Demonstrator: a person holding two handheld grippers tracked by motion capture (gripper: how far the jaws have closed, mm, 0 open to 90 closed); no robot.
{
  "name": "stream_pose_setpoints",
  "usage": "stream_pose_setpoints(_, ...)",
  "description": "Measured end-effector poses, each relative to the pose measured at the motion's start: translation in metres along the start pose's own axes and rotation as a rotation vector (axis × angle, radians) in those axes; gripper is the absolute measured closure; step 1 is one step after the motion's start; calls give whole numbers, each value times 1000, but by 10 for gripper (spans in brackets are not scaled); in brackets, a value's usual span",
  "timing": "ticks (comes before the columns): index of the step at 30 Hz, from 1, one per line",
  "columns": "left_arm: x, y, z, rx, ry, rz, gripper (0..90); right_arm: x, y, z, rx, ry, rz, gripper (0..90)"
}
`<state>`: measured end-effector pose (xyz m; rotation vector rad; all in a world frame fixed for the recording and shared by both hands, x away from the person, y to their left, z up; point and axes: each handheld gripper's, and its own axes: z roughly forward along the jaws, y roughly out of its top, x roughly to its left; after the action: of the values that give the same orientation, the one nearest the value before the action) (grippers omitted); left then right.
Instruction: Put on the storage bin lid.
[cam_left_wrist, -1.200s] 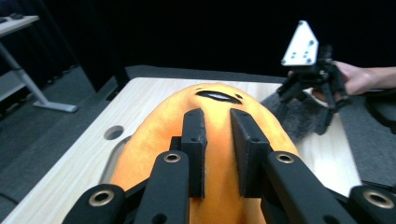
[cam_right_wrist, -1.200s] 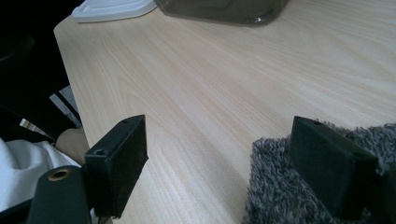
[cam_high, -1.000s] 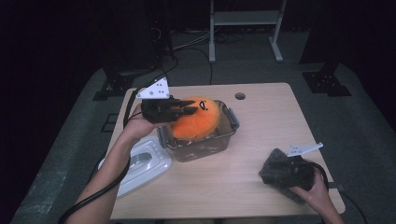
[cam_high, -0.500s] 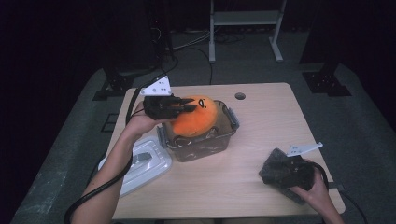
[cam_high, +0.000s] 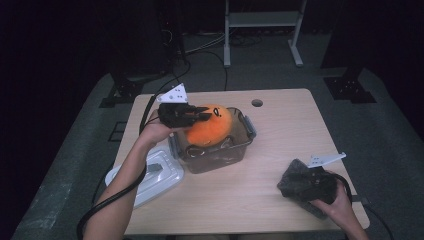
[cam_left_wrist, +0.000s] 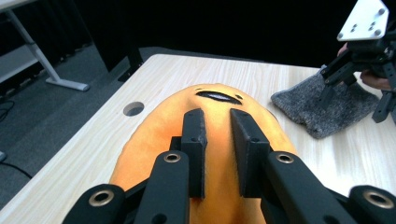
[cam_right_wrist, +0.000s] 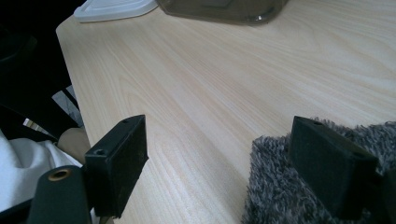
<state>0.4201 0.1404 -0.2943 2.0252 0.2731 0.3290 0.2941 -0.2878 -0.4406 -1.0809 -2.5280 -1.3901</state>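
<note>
Over clear bin (cam_high: 235, 150), left gripper (cam_high: 200, 115) pinches orange plush (cam_high: 212, 127) between nearly closed jaws; shallow fabric pinch could slip. Right gripper (cam_high: 312, 182) jaws apart over grey cloth (cam_high: 295, 187).

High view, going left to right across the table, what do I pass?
White lid → left gripper → orange plush toy in the clear container → grey cloth under the right gripper.
</note>
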Motion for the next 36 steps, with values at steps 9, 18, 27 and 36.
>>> stream_pose_setpoints(9, 4, -8, 14, 15, -6, -17, 768, -1, -1, 0, -1, 3, 0, 188)
stream_pose_setpoints(18, 6, -15, 28, 43, -20, -30, 769, -1, -1, 0, 1, 4, -1, 188)
stream_pose_setpoints(27, 6, -20, 38, 84, -27, -23, 769, -1, -1, -1, -1, 5, -2, 188)
stream_pose_setpoints(36, 8, -24, 43, 118, -26, -25, 769, 0, -1, -1, 0, 7, -2, 188)
